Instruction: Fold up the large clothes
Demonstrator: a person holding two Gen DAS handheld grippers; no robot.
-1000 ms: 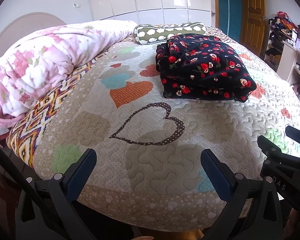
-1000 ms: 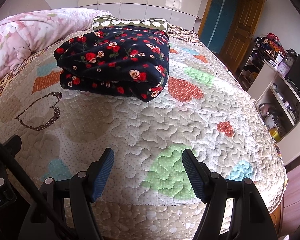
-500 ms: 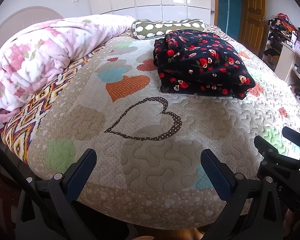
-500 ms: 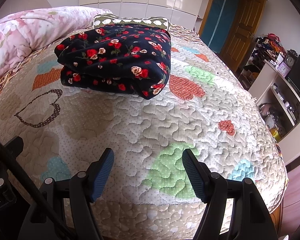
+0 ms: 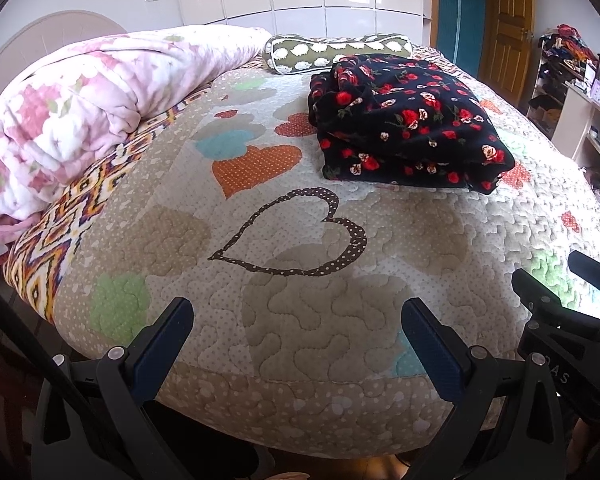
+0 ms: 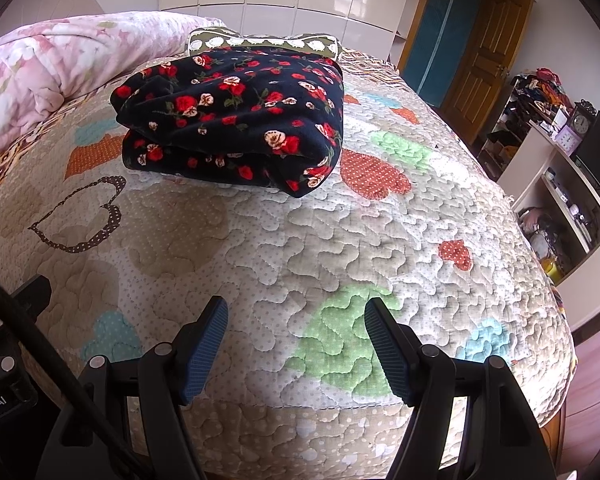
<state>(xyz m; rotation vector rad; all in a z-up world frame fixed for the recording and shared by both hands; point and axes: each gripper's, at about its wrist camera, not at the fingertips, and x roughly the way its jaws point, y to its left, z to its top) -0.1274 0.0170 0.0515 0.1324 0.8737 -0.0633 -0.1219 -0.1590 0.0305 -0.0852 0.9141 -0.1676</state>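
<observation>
While both grippers hung at the near edge, the bed [image 5: 308,340] filled each view, its heart-patterned quilt [image 6: 340,248] lying bare beneath and ahead of the fingers. Far to the left of the fingers a pink duvet [image 5: 84,120] was heaped along the bed's side, and a green bolster [image 5: 332,52] lay beyond everything else.

Ahead of the fingers, well apart from them, sat the garment [image 5: 404,128], a dark cloth with red flowers, already folded into a thick stacked bundle; from the right wrist the garment [image 6: 236,120] showed its layered edge toward the camera. The left gripper [image 5: 296,348] stood with fingers wide and empty, and the right gripper [image 6: 296,352] was likewise spread with nothing between its pads.

By my judgement the fold looked finished, so the risk lay in any further touch. A finger catching only the top layer would peel the bundle open, because the layers rest loose on one another. A push against the near edge could skew the stack on the soft quilt, which gives little grip or support. The two grippers also sat close together, so a careless swing might knock one into the other.

Compared with a second earlier, the garment sat slightly farther from the fingers in both views, suggesting the grippers had drawn back a little. The finger spread was unchanged, and the bundle's shape looked the same.
</observation>
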